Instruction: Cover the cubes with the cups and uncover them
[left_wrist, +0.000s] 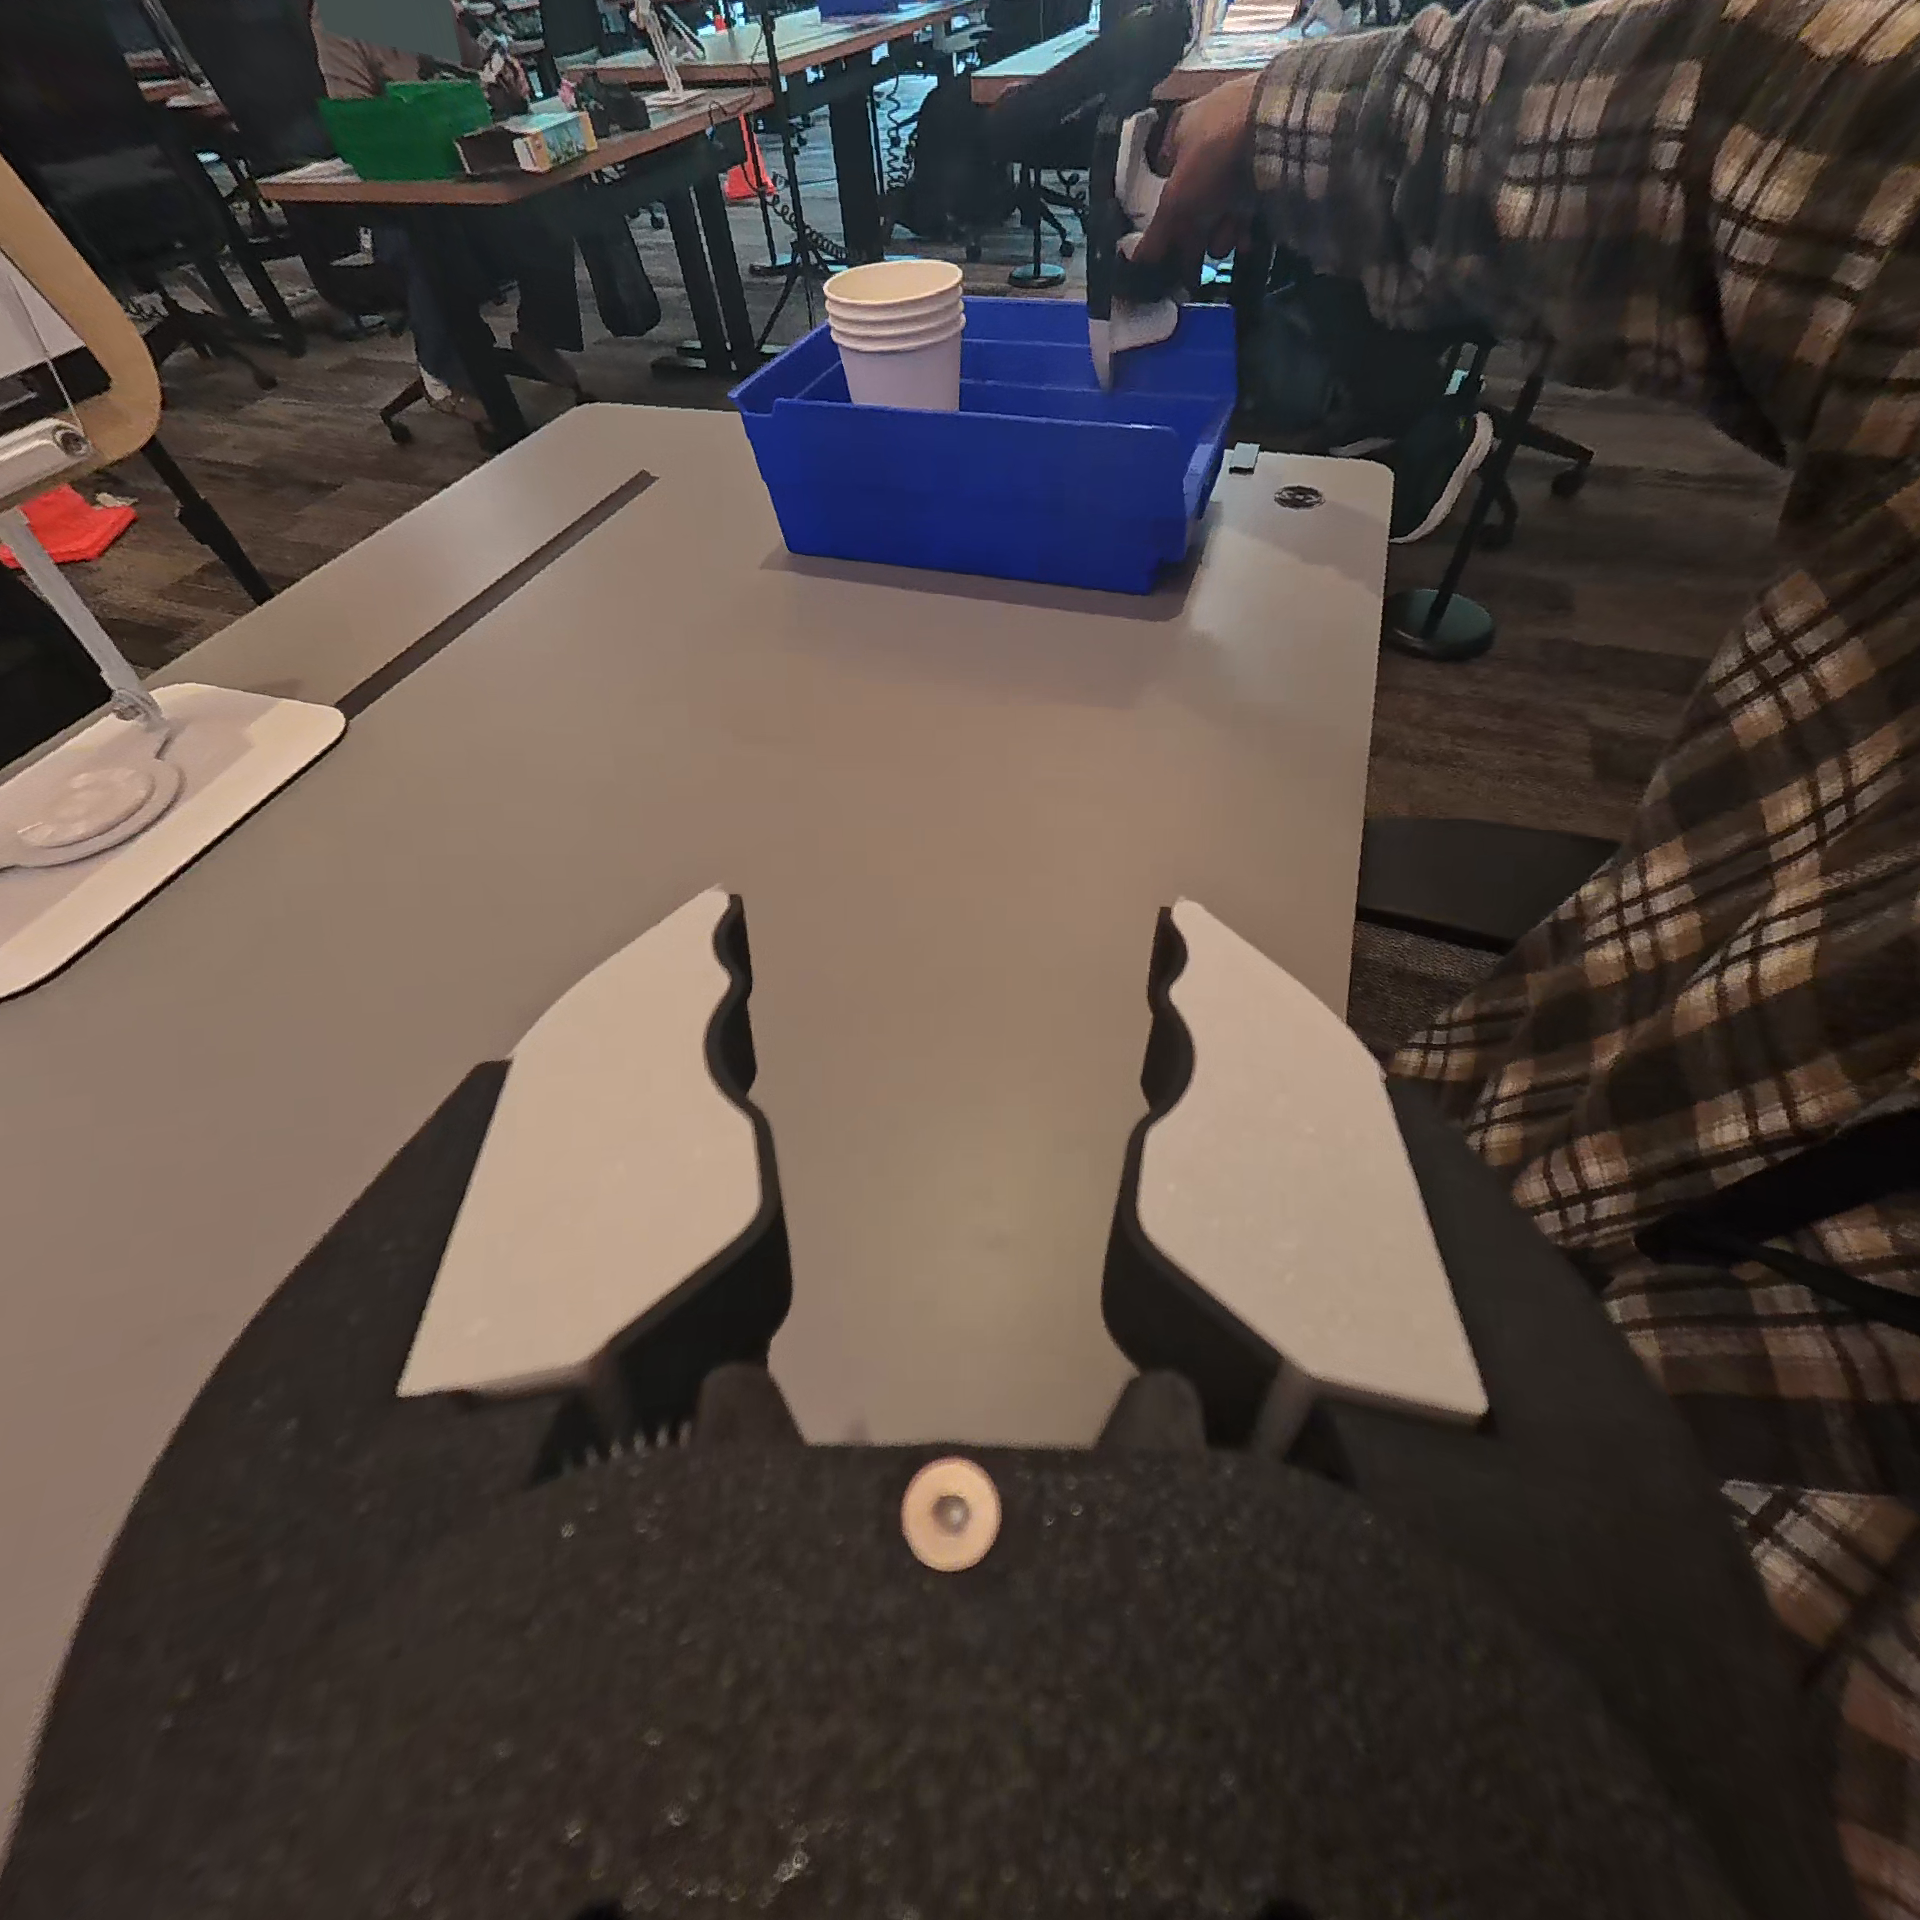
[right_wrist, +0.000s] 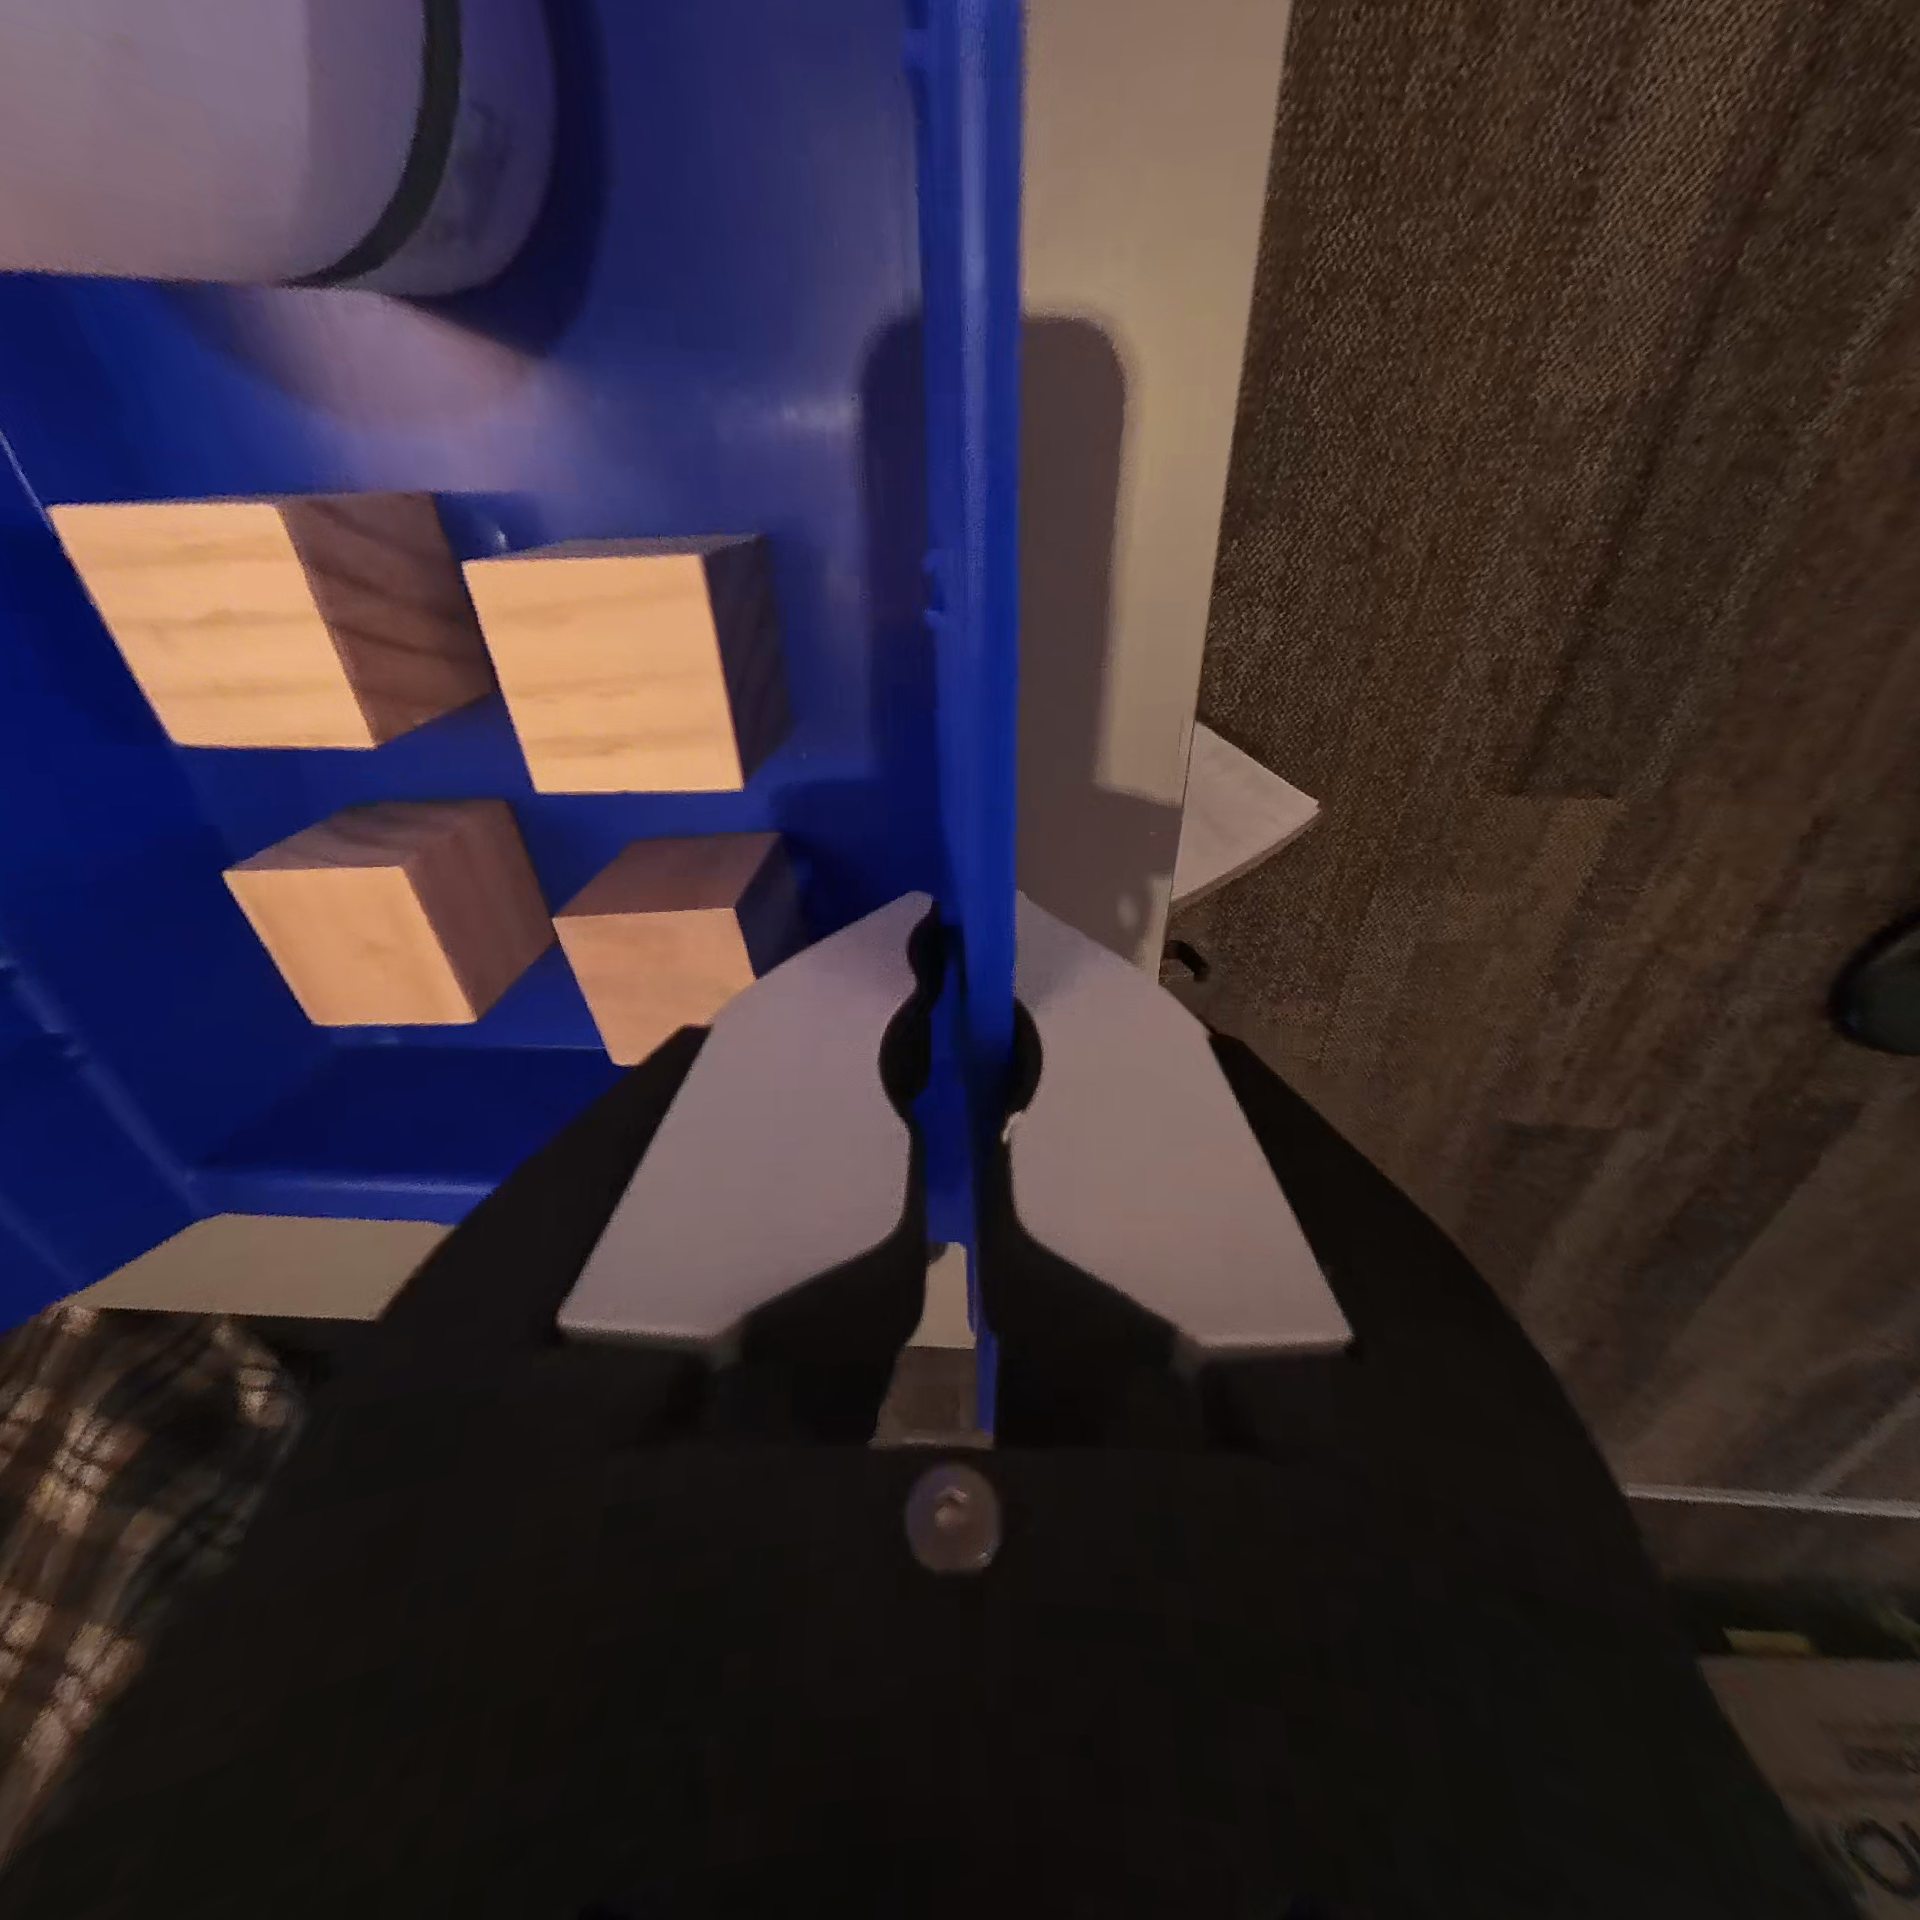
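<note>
A blue bin (left_wrist: 977, 488) stands at the far end of the grey table (left_wrist: 831, 779). A stack of white paper cups (left_wrist: 899, 332) stands upright in its left part. Several wooden cubes (right_wrist: 623, 655) lie on the bin's floor in the right wrist view, below the white cups (right_wrist: 208, 135). My right gripper (right_wrist: 971, 914) is shut on the bin's blue side wall (right_wrist: 971, 623), one finger inside and one outside; it also shows in the left wrist view (left_wrist: 1107, 353) at the bin's right rim. My left gripper (left_wrist: 951, 914) is open and empty above the bare tabletop, well short of the bin.
A white lamp base on a pale mat (left_wrist: 125, 800) sits at the table's left. The person's plaid sleeve (left_wrist: 1662, 935) runs along the right side. The table's right edge (left_wrist: 1371, 727) drops to carpet; desks and chairs stand behind.
</note>
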